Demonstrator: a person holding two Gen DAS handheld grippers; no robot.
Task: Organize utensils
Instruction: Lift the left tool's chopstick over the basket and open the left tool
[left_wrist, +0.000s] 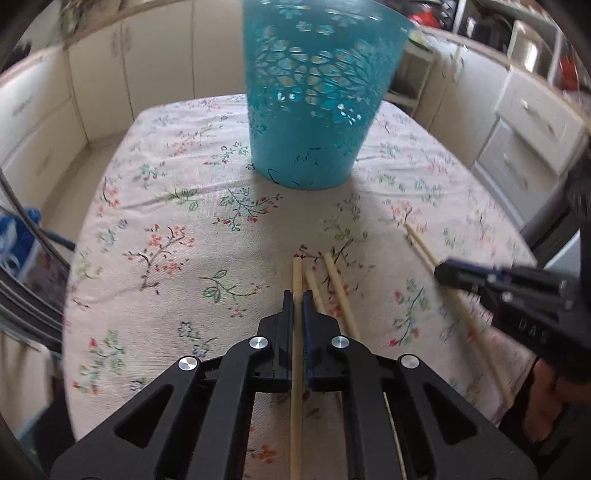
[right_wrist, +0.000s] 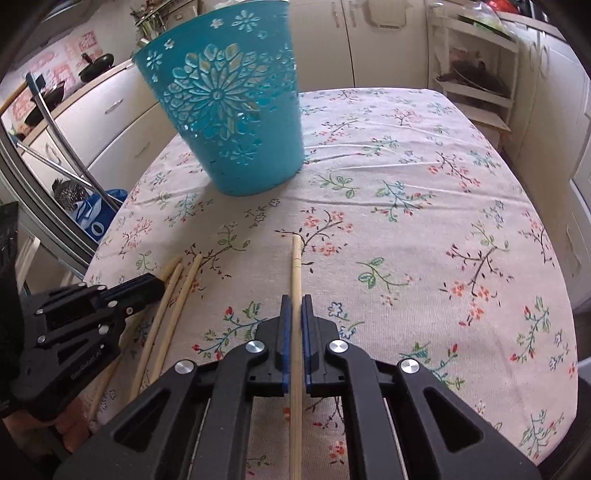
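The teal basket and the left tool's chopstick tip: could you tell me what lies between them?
Only bare floral tablecloth separates teal basket from chopstick, per the left wrist view.

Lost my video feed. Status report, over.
Left gripper shut on one chopstick, right gripper on another. Teal basket ahead, path clear.

A teal basket (right_wrist: 229, 110) pierced with flower-shaped cutouts stood on a pale tablecloth (right_wrist: 406, 221) printed with red, green and blue sprigs, beside pale wooden chopsticks (left_wrist: 338, 291) and cream cabinets (left_wrist: 103, 74), with black grippers (left_wrist: 297, 295) lined blue.
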